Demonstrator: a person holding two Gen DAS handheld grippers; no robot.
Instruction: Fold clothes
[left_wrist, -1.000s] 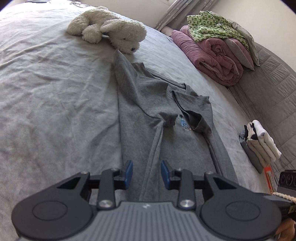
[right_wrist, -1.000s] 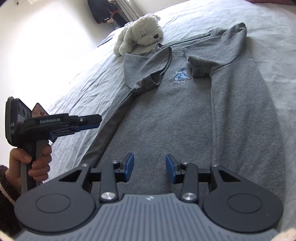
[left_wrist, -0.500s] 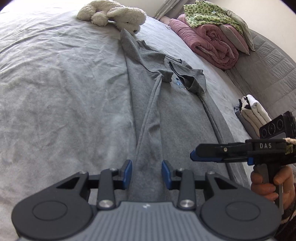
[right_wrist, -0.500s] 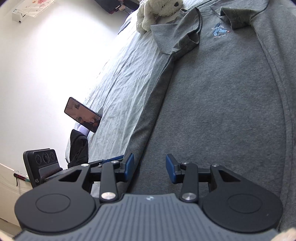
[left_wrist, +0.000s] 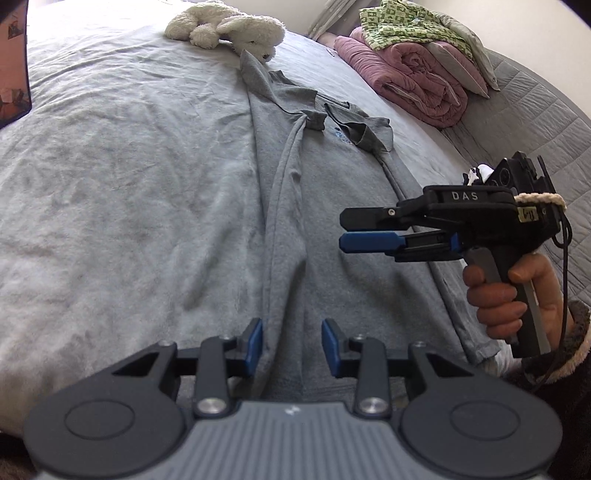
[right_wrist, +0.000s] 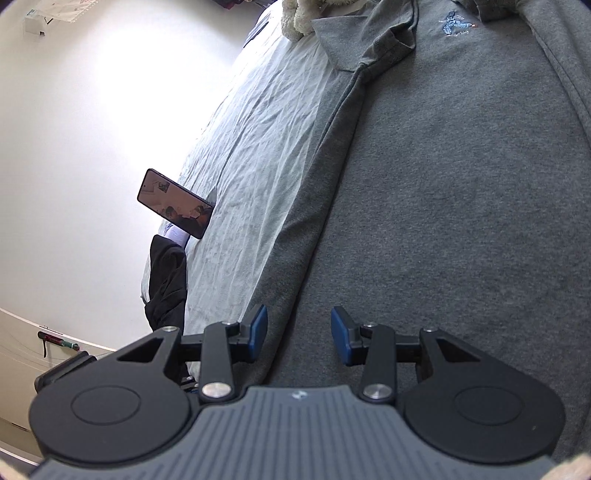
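A grey short-sleeved shirt (left_wrist: 332, 206) lies flat on the bed with its collar far from me and both sleeves folded inward over the chest. My left gripper (left_wrist: 291, 347) hovers open above the shirt's near end, where a lengthwise fold ridge runs up between its blue pads (left_wrist: 254, 345). The right gripper (left_wrist: 345, 229), held in a hand, hangs level over the shirt's right half, seen from the side. In the right wrist view the shirt (right_wrist: 443, 184) fills the frame, and the right gripper (right_wrist: 299, 334) stands open over its left edge, nothing held.
A white plush toy (left_wrist: 229, 29) lies just beyond the collar. Rolled pink bedding (left_wrist: 413, 85) with a green patterned cloth (left_wrist: 406, 26) is piled at the far right. A phone (right_wrist: 173, 208) stands at the bed's left edge, above a black garment (right_wrist: 166, 280).
My left gripper has drawn back along the shirt toward its near end, and the right gripper has come into its view. The right wrist view has swung leftward toward the shirt's left edge and wall.
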